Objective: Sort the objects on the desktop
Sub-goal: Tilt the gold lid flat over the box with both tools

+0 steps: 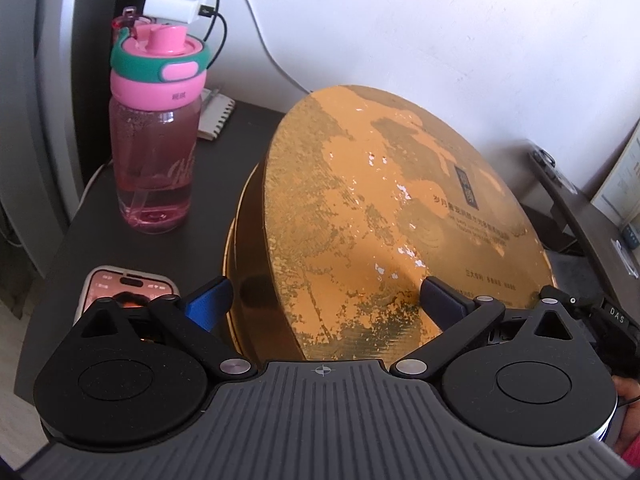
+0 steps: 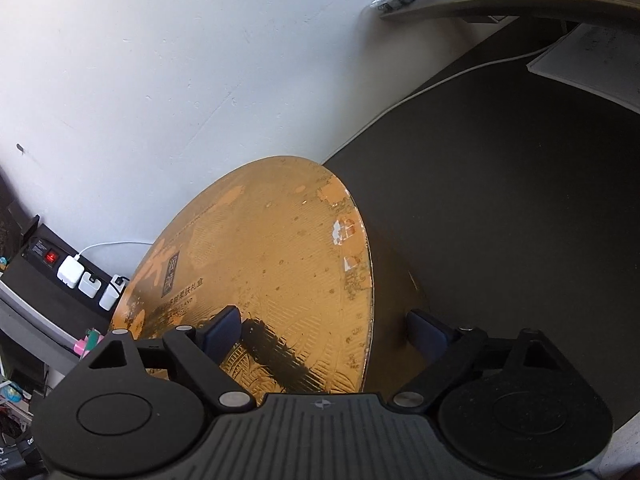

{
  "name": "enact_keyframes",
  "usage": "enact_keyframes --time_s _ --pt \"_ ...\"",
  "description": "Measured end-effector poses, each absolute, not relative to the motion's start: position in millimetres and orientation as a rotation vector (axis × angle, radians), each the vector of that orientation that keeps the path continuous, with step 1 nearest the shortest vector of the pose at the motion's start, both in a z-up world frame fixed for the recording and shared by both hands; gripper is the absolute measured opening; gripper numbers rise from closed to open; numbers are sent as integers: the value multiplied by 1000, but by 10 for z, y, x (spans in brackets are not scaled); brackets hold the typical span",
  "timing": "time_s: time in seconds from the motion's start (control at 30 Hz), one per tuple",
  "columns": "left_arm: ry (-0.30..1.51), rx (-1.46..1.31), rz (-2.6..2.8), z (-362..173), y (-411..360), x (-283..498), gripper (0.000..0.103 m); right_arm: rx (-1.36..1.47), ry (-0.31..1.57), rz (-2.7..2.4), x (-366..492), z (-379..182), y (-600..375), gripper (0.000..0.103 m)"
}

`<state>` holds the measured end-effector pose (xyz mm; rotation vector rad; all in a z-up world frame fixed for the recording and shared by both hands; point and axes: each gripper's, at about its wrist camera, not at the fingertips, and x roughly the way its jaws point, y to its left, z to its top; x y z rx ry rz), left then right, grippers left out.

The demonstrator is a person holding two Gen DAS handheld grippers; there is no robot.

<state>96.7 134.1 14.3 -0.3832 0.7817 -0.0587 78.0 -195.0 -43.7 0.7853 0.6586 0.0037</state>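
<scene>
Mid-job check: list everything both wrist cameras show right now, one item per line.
Round box: one, gold-orange, desk centre, lid lifted askew.
Water bottle: one, pink, left of box.
Phone: one, screen lit, near edge.
Notepad: one, spiral-bound, behind bottle.
Power strip: one, black, three white chargers.
Papers: white, far right.
Desk: dark.
Left gripper: fingers open, straddling lid edge.
Right gripper: fingers open, straddling lid edge.
</scene>
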Motion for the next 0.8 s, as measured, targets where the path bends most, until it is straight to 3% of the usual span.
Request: enact_keyframes --time_s 0.2,0.63,0.7,0.8 --pt "790 -354 -54 121 1290 965 102 720 607 8 716 -229 -1890 80" --pt "778 -306 -14 174 1238 813 103 603 605 -49 719 18 -1788 80" --pt "752 -269 16 265 1207 712 103 550 577 -73 633 132 -1762 88" --pt "699 -165 93 421 1091 536 103 484 544 -91 480 306 -1670 89"
